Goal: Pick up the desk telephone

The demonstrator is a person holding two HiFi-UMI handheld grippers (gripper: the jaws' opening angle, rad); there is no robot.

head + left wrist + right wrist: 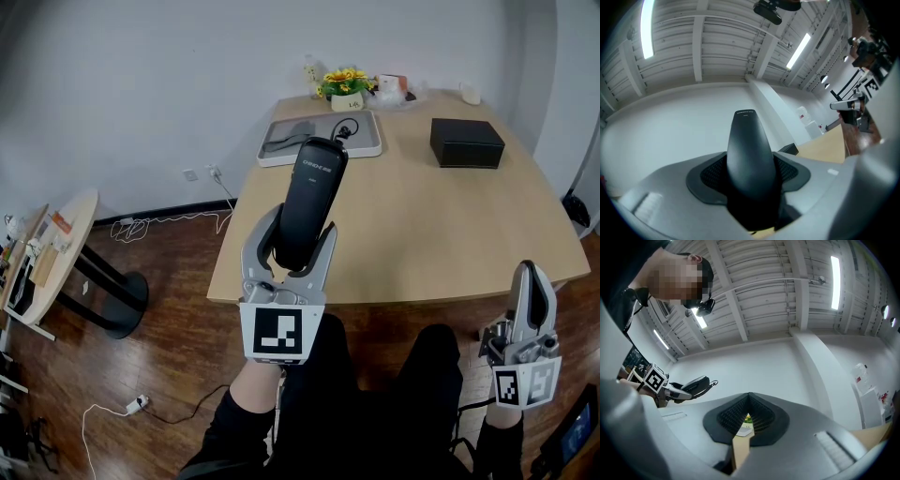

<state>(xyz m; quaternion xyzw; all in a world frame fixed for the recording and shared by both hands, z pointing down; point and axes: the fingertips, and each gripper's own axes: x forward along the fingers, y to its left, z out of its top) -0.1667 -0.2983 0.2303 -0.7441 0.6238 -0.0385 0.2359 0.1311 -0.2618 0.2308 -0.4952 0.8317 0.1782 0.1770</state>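
Note:
My left gripper [298, 230] is shut on a black telephone handset [309, 202] and holds it upright above the near left edge of the wooden table [422, 234]. The handset [750, 159] fills the space between the pads in the left gripper view. A curly black cord [343, 128] runs from its top toward a flat white and grey unit [319, 139] at the table's far side. My right gripper [532, 281] hangs at the lower right, off the table, shut with nothing in it [749, 397]. The right gripper view shows the handset [696, 383] at the left.
A black box [466, 142] lies at the table's far right. A pot of yellow flowers [345, 86] and small items stand along the back edge. A round side table [56, 253] stands at the left, and a white cable [122, 408] lies on the wooden floor.

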